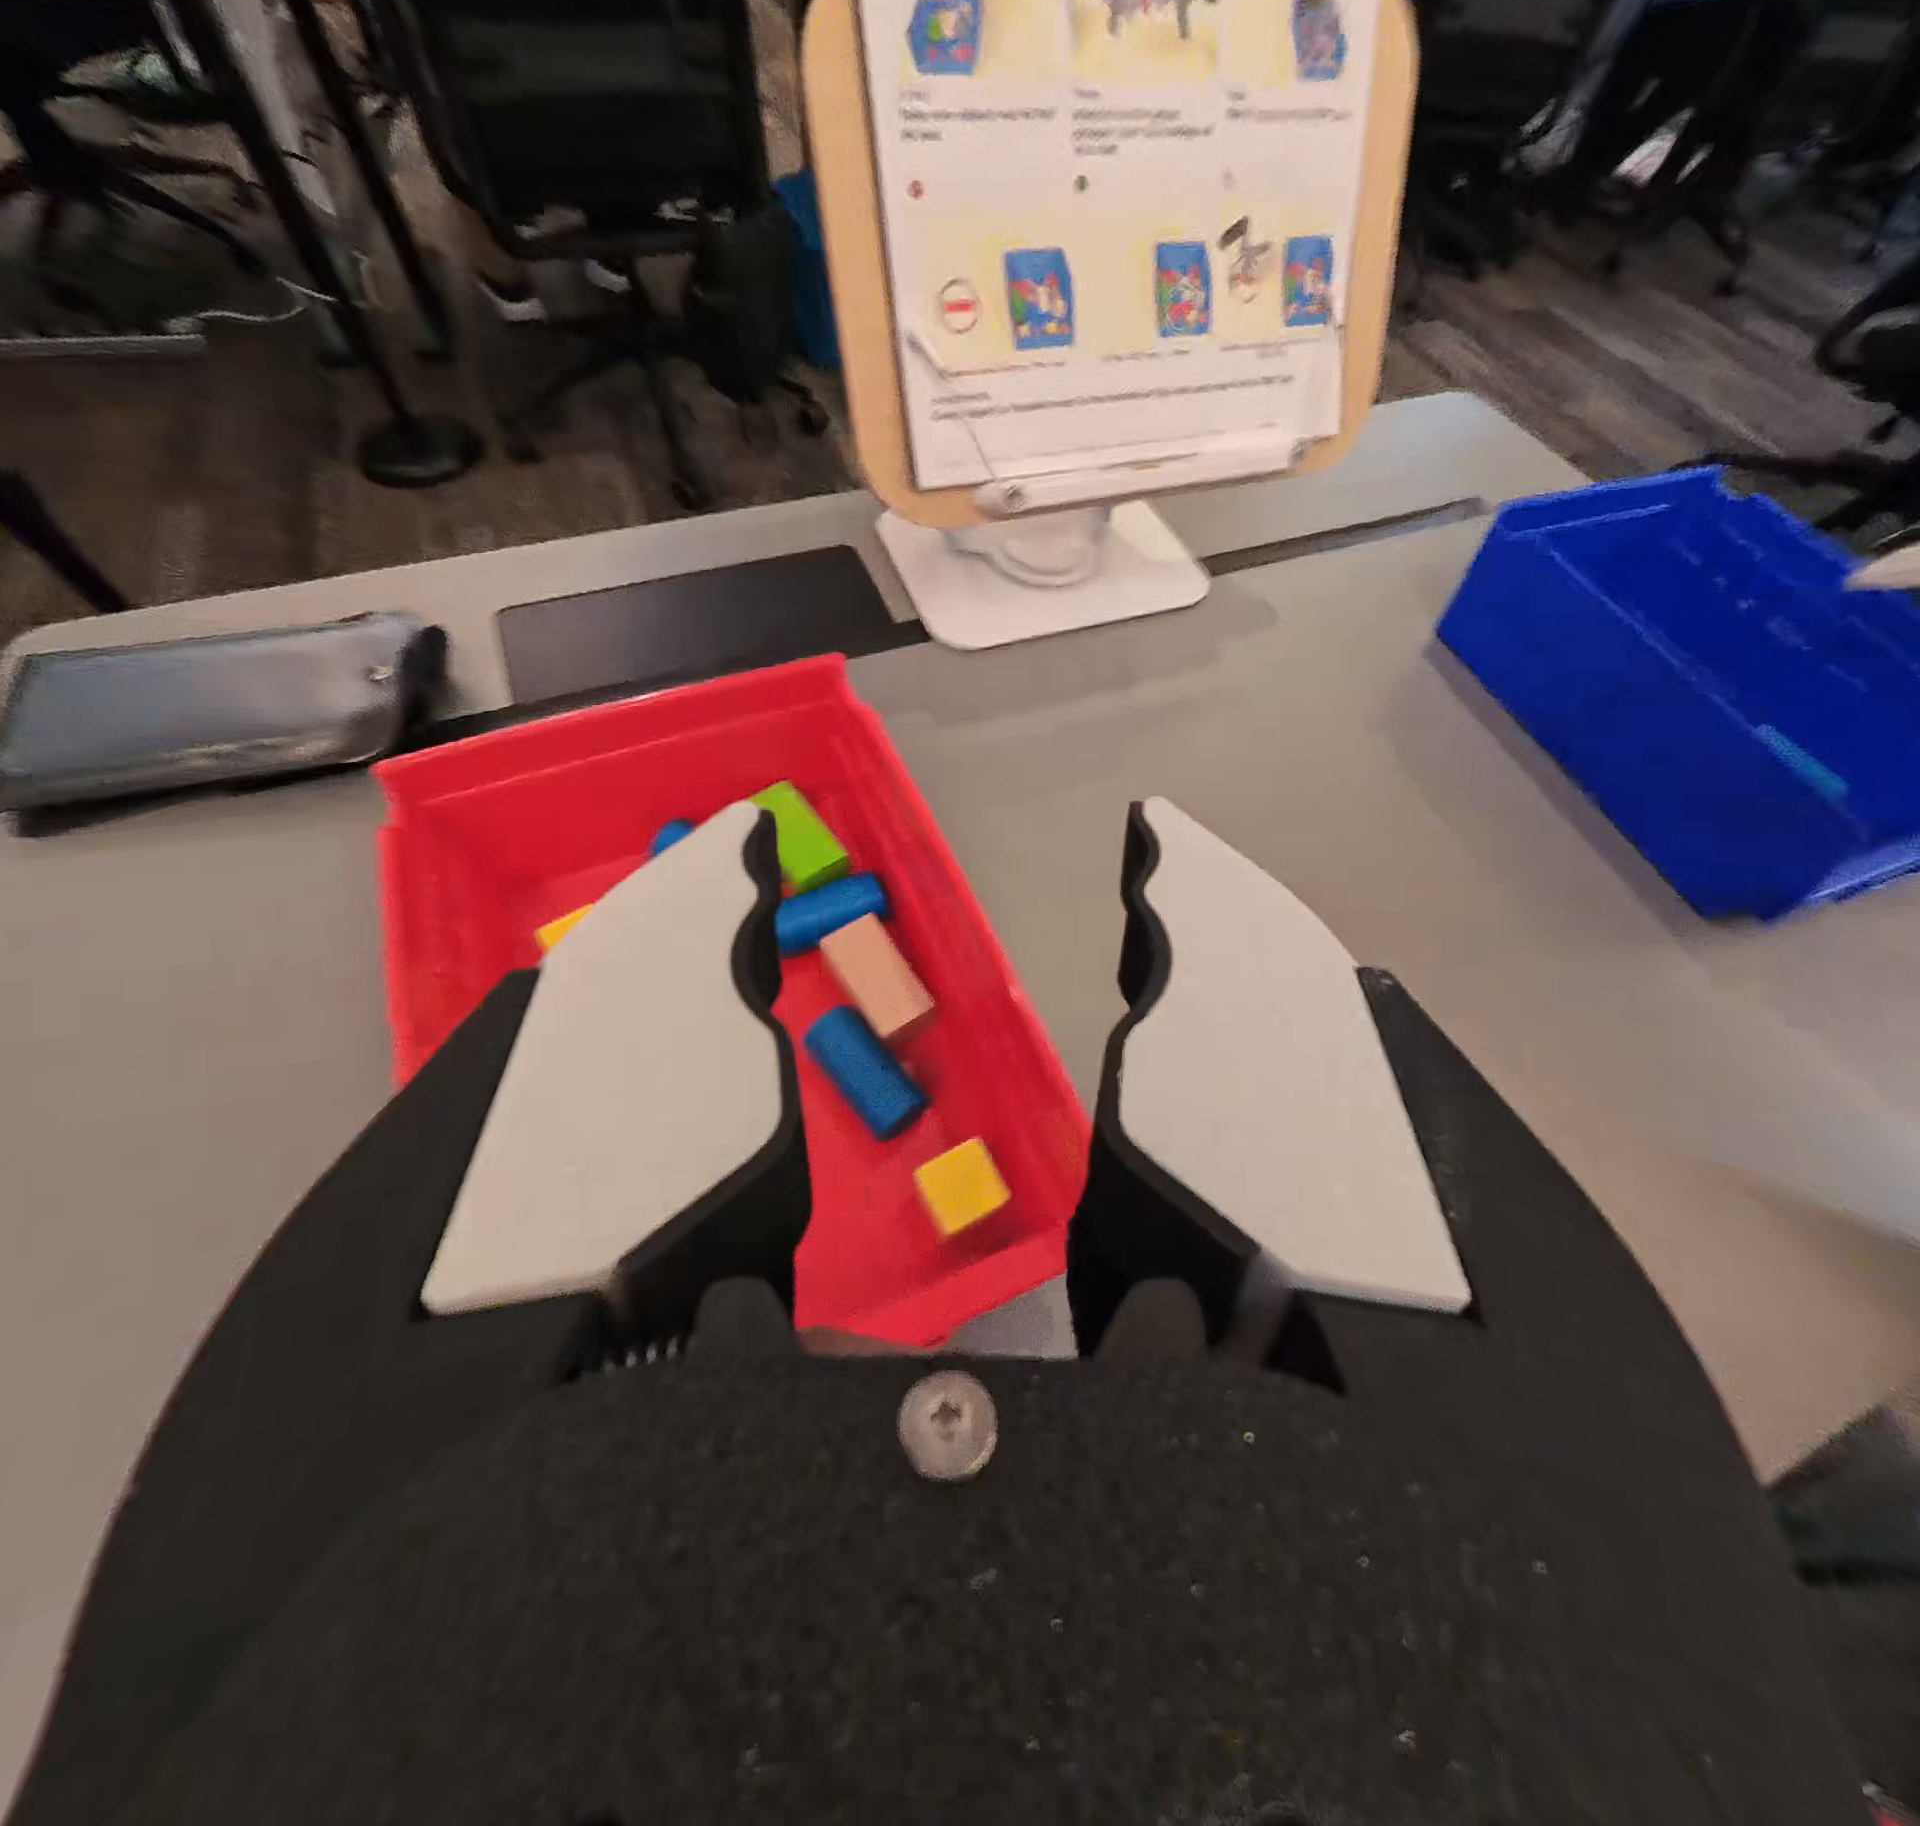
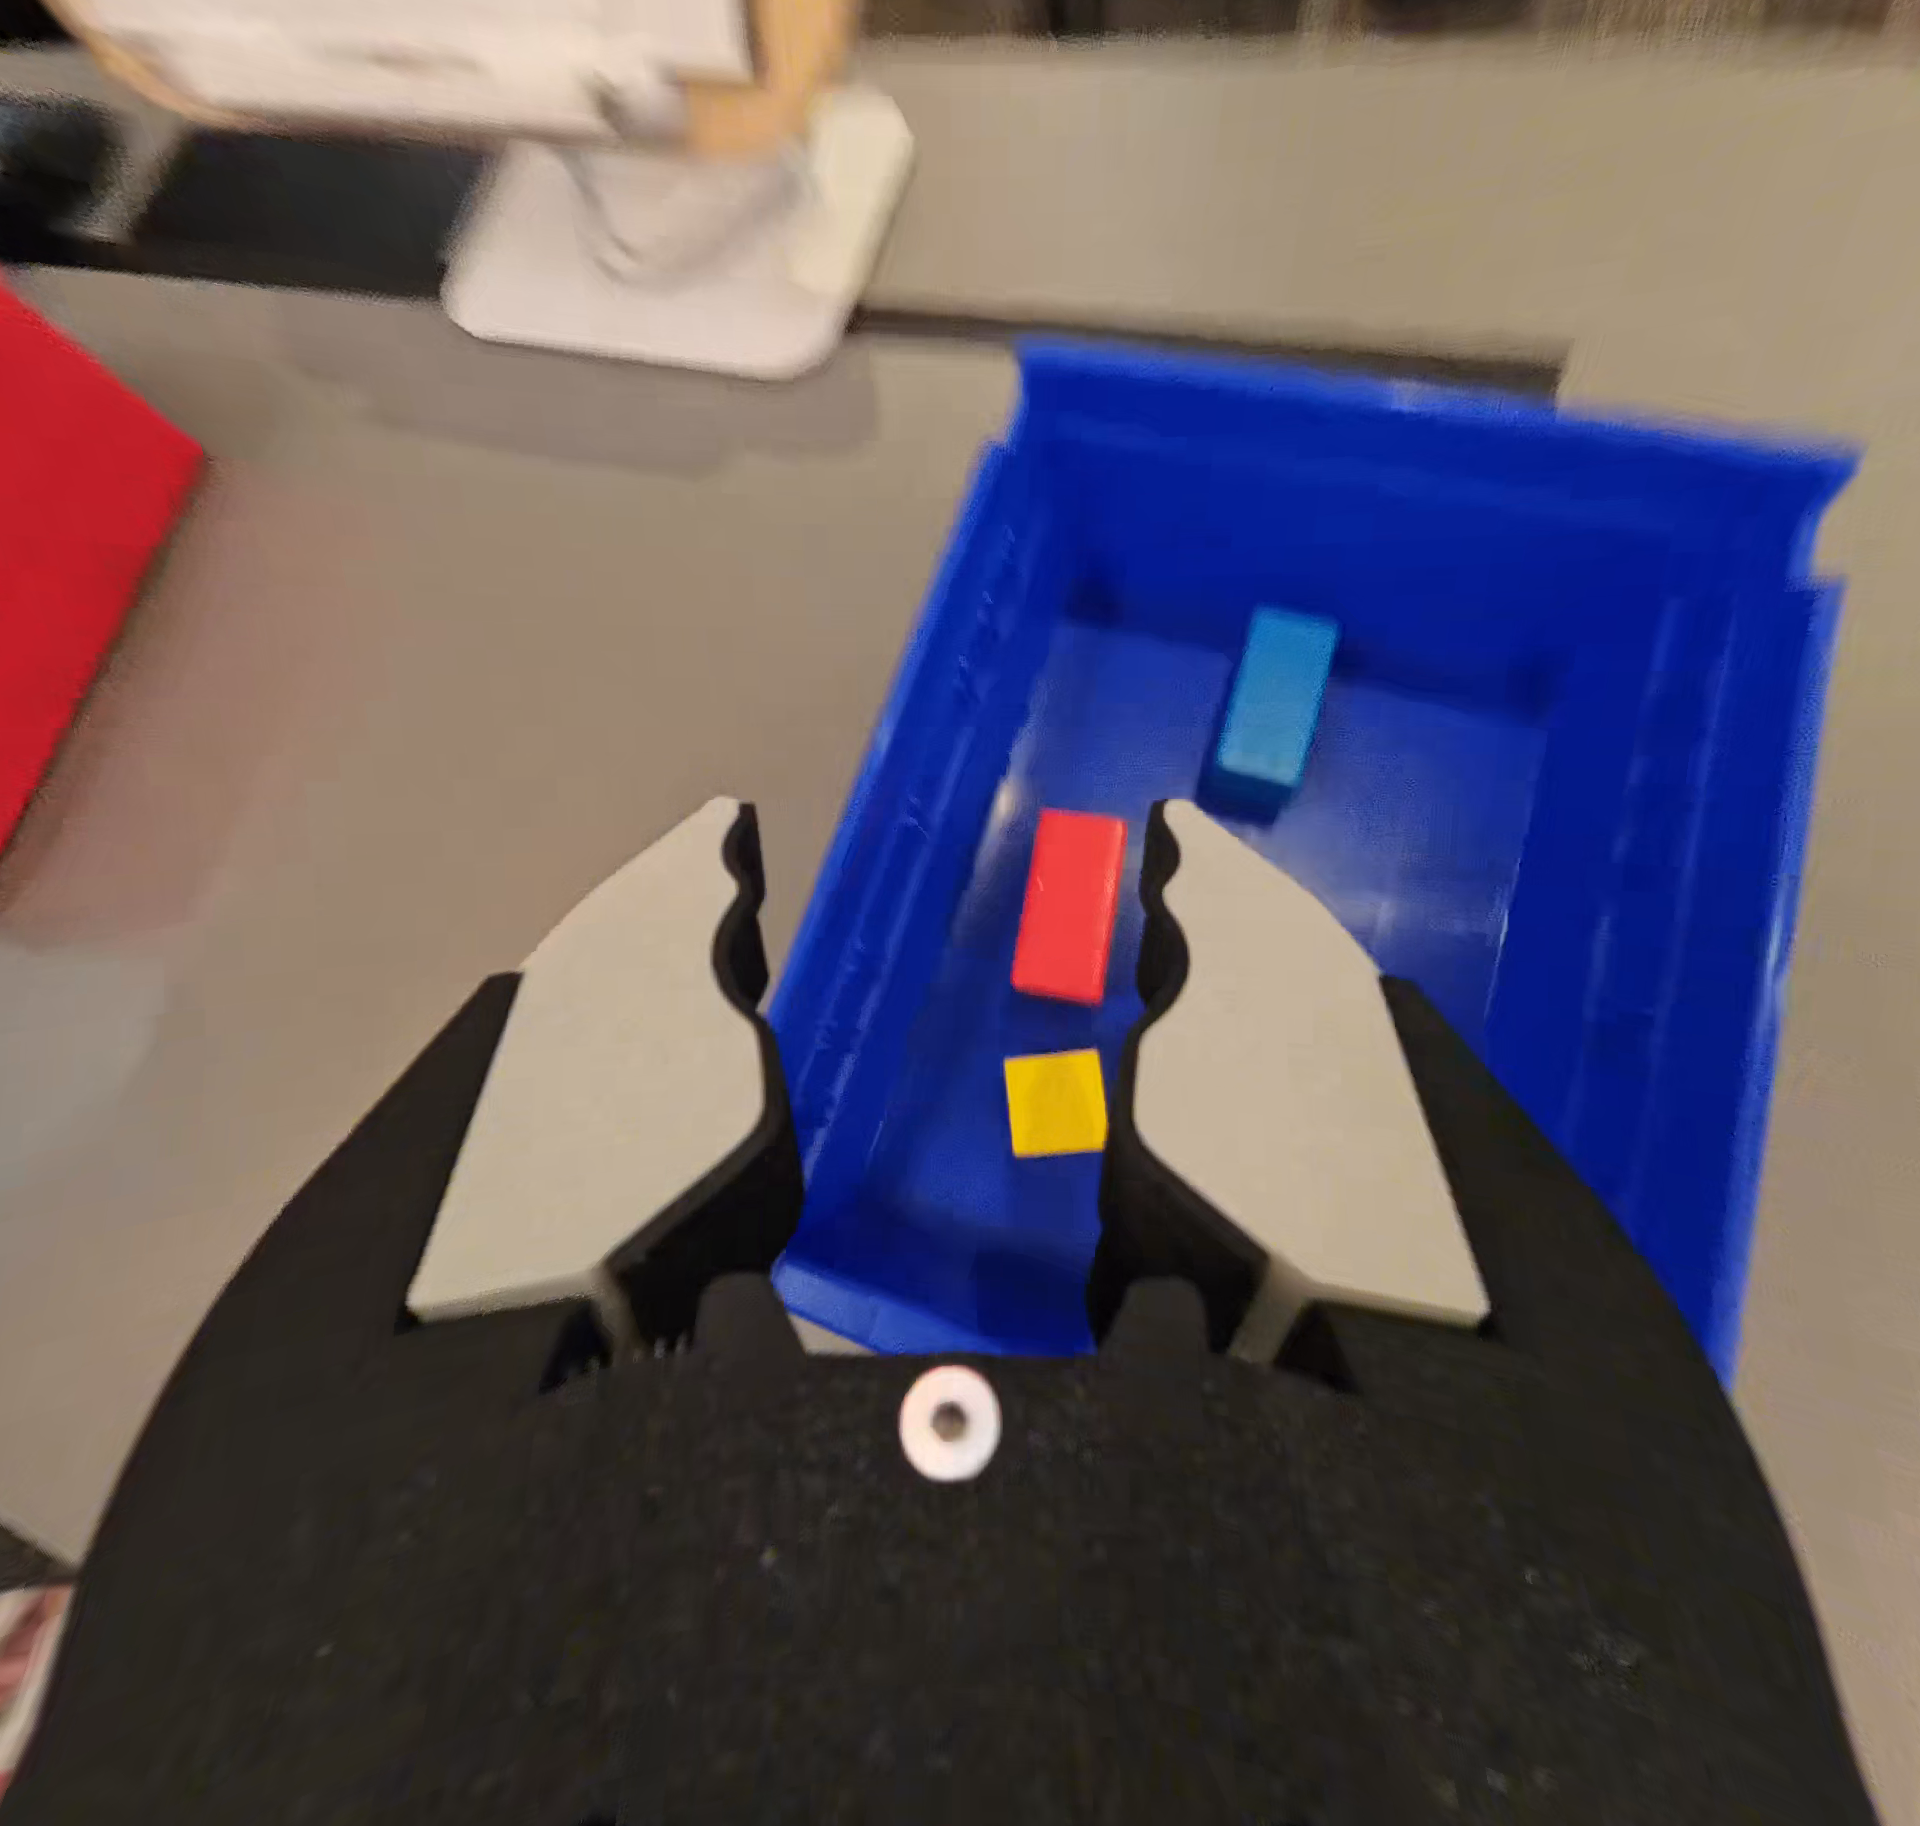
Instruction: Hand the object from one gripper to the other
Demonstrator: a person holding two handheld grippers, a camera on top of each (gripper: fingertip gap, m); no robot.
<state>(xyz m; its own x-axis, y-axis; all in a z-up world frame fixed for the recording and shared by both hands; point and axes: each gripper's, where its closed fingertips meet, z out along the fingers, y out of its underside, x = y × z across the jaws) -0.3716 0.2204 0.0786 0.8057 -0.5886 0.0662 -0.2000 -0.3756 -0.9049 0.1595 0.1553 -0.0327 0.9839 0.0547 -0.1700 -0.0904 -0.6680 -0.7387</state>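
Hovering wide open and empty, left gripper (image 1: 945,831) over red bin (image 1: 623,737), right gripper (image 2: 948,831) over blue bin (image 2: 1455,446); next, I judge, left must pick a block (image 1: 864,1072).

A smooth grey tabletop (image 1: 1299,789) fills the near ground, with a dark recessed strip (image 1: 686,618) running along its far edge. On that edge stands a rounded pale wooden board (image 1: 836,218) on a white square-based stand (image 1: 1049,581), carrying a white printed sheet (image 1: 1122,176) with small coloured pictures. To the left on the table lies a dark grey zipped pouch (image 1: 208,711). Beyond the table, black office chairs (image 1: 582,114) and black metal desk legs (image 1: 281,155) stand on a brownish-grey wood-look floor (image 1: 260,488). The light is even and indoor. The right wrist view is blurred.
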